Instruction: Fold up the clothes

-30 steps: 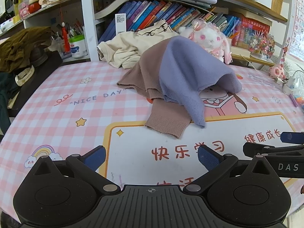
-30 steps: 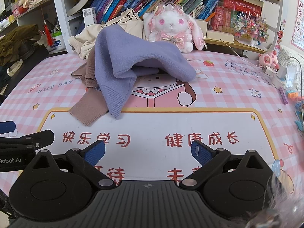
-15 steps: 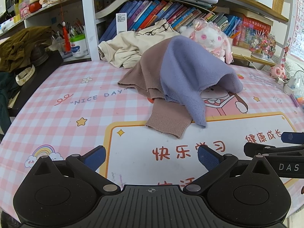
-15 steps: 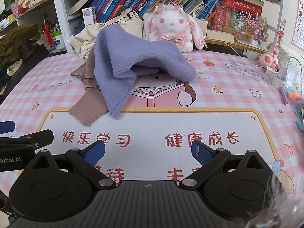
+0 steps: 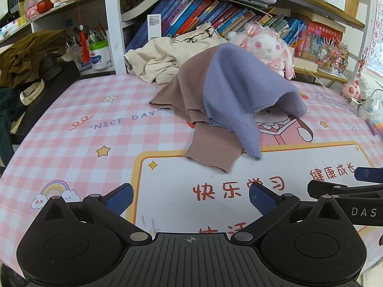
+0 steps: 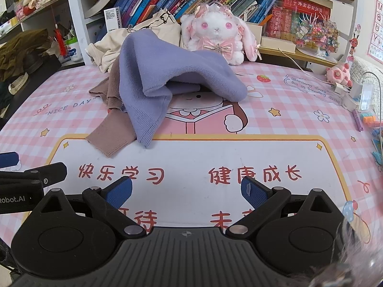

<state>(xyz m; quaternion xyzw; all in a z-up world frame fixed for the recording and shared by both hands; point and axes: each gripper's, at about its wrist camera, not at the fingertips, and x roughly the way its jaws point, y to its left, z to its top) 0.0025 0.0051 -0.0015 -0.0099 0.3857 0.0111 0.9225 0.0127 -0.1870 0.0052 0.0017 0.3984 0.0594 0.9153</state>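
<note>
With nothing yet in either claw, I note the left gripper [image 5: 190,195] and the right gripper [image 6: 186,190] both spread wide and empty, low over the near part of the table mat [image 6: 215,153], side by side. Garment heap sits well ahead of both, mid-table: a lilac sweater [image 6: 167,71] draped over a brown knit [image 5: 189,93], whose cuffed sleeve [image 5: 211,154] trails toward me onto the white panel. A cream garment [image 5: 162,57] is bunched behind them against the shelf, beside a plush rabbit [image 6: 215,35]. Judged step: reach in and pick one piece off the heap. I would take the lilac sweater first since it lies on top; pinch a single layer at its near hanging edge, lift clear of the brown knit before dragging, then lay it flat on the open mat. Risk: catching both knits at once. Count: three garments on the table, one plush rabbit, two grippers. Darker cloth lies left, off the mat; number unclear.
</note>
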